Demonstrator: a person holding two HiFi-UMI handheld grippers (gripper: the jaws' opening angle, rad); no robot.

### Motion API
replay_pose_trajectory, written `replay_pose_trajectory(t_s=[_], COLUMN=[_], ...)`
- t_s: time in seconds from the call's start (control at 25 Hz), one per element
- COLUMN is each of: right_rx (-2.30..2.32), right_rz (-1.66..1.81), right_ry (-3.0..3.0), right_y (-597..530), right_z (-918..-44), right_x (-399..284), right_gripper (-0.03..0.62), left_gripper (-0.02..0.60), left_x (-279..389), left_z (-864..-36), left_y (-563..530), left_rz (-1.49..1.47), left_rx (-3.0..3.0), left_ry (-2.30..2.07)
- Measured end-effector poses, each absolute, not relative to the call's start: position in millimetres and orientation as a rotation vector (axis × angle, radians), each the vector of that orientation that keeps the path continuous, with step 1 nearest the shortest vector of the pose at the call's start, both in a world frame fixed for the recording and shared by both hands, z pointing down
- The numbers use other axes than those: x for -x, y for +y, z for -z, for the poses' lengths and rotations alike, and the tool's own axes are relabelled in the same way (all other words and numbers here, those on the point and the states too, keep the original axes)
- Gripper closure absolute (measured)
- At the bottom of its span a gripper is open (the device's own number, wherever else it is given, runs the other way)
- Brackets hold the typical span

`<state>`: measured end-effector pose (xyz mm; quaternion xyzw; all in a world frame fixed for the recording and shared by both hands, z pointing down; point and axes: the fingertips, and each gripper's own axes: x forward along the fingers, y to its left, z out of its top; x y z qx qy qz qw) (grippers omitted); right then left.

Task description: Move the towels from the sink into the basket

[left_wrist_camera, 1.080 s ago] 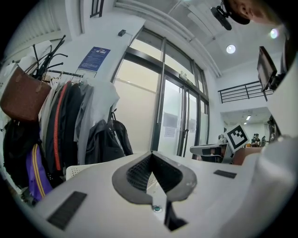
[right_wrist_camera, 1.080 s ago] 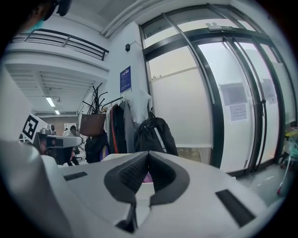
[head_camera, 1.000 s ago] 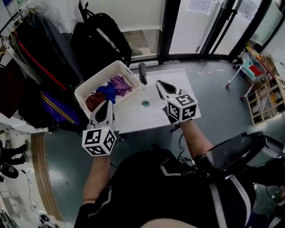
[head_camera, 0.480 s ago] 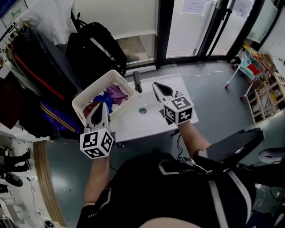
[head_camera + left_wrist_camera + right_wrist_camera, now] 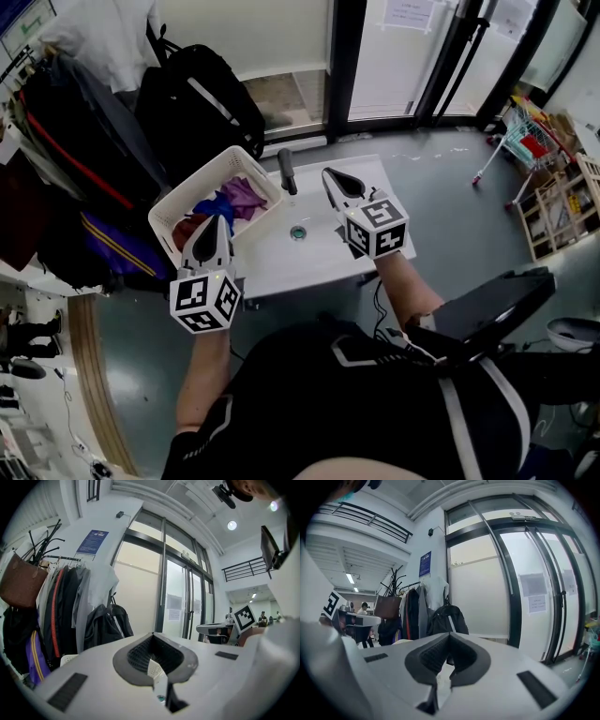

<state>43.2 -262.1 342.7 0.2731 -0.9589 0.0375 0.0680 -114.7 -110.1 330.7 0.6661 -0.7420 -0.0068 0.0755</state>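
Observation:
A white basket [image 5: 167, 205] stands at the left of the white sink [image 5: 323, 251]. In it lie a purple towel [image 5: 244, 196], a blue towel [image 5: 215, 207] and a dark red towel [image 5: 190, 230]. The sink's basin shows only its drain [image 5: 298, 232] below the dark faucet [image 5: 287, 172]. My left gripper [image 5: 216, 223] is held over the basket's near edge, shut and with nothing in it. My right gripper [image 5: 329, 176] hangs over the sink's right side, also shut and holding nothing. In the gripper views, both the left gripper [image 5: 153, 638] and the right gripper [image 5: 449, 637] point level toward the glass doors.
A black backpack [image 5: 202, 89] and hanging coats [image 5: 66, 141] crowd the space behind and left of the basket. Glass doors [image 5: 394, 56] stand beyond the sink. A small cart [image 5: 527, 141] and a wooden shelf [image 5: 561, 211] are at the right.
Both grippers have edged a little up and away from me, over the basket and sink. Both stay shut and hold nothing.

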Motion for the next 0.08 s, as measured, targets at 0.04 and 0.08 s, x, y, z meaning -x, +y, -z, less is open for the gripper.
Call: replay_pose_trajectory(t_s=[0.04,0.08], right_rx=[-0.829,-0.835], right_rz=[-0.116,-0.119], right_ry=[-2.891,-2.893], right_y=[-263.4,-264.6], right_z=[-341.7,-340.7], right_x=[-43.9,-44.5], right_gripper=[0.586,0.586], left_gripper=[0.575,0.577], left_x=[113.9,113.1], left_z=[-330.6,-330.4], left_y=[-110.7,-111.3], left_rz=[0.021,0.022], left_rx=[-2.000,-2.003], left_ry=[-2.223,-2.221])
